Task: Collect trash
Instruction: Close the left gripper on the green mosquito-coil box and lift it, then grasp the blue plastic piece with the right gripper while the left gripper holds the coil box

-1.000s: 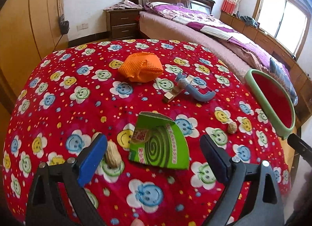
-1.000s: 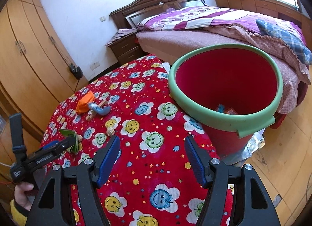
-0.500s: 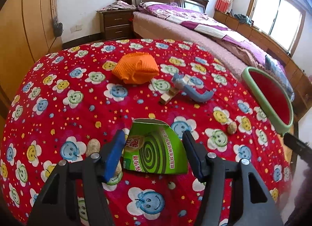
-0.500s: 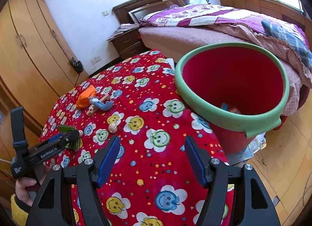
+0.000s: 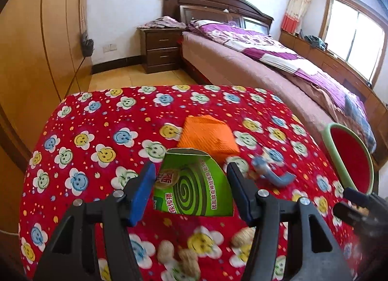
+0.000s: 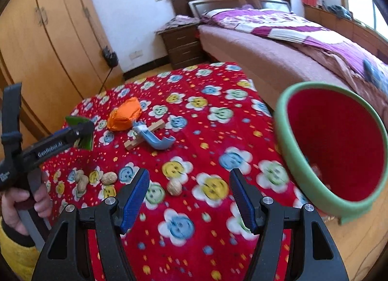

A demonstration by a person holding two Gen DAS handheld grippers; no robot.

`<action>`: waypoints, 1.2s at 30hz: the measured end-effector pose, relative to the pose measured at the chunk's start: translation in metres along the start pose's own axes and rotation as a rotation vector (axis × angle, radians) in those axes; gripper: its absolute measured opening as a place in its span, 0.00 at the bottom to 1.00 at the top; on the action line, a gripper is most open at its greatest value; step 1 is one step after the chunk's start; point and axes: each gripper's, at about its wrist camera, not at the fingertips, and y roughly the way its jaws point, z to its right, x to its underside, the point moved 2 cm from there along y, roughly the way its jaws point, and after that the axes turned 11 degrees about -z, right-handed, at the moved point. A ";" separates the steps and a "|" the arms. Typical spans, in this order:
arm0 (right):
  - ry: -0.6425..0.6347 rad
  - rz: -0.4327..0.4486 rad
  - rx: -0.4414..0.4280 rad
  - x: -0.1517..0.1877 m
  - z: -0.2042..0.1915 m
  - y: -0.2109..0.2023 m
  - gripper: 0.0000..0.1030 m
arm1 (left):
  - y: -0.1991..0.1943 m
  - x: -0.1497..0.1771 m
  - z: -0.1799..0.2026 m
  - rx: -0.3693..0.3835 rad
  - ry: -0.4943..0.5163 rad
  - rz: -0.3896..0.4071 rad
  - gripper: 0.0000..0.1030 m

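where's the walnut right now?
Right wrist view: the walnut lies on the red tablecloth just ahead of the right gripper, right of the peanuts.

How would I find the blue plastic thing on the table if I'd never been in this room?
Start at the table with the red smiley-flower cloth beside the bed. Near its middle lies an orange pouch, and just next to it, towards the red bucket, is the blue hook resting across a small wooden clip. It is the only blue, curved piece there; the nuts nearby are round and tan.
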 end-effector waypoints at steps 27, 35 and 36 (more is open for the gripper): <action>-0.161 -0.074 0.035 -0.040 -0.046 0.083 0.34 | 0.025 0.009 -0.027 0.081 -0.123 0.008 0.60; -0.128 -0.048 0.042 -0.038 -0.039 0.081 0.17 | 0.024 0.012 -0.022 0.070 -0.109 0.011 0.60; -0.123 -0.049 0.036 -0.038 -0.038 0.081 0.16 | 0.024 0.012 -0.022 0.070 -0.108 0.013 0.60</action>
